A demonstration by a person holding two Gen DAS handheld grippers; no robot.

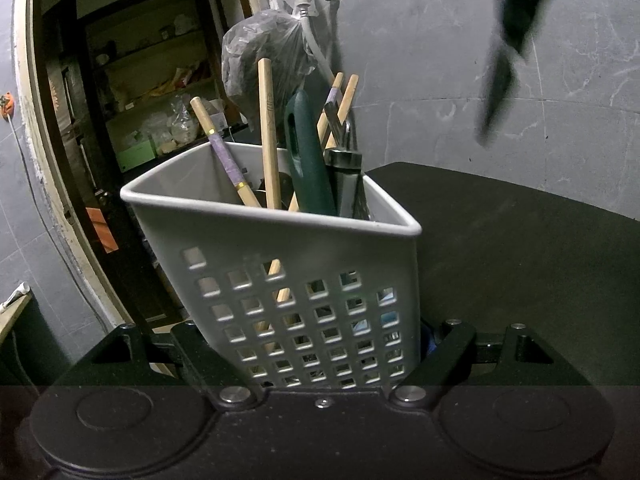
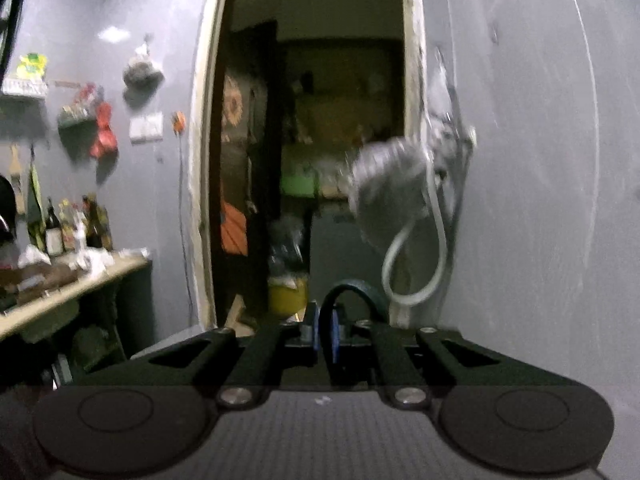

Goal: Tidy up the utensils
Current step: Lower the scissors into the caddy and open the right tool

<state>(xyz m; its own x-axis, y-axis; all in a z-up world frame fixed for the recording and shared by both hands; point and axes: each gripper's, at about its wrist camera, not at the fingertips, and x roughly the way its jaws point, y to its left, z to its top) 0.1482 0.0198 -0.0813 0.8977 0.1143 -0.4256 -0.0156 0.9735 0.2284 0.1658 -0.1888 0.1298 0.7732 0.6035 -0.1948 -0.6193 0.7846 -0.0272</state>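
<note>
The left gripper (image 1: 324, 344) clamps the lower sides of a grey plastic utensil basket with square holes (image 1: 296, 280), which stands on the dark surface (image 1: 520, 248). Inside it lean pale wooden chopsticks (image 1: 269, 136), one purple-banded stick (image 1: 224, 152), a dark green plastic handle (image 1: 308, 160) and some metal cutlery (image 1: 344, 148). The right gripper (image 2: 323, 336) is pinched nearly shut on a thin dark green curved loop (image 2: 360, 290). From the left camera, a blurred dark object (image 1: 508, 52) hangs in the air above the surface, right of the basket; what it is I cannot tell.
</note>
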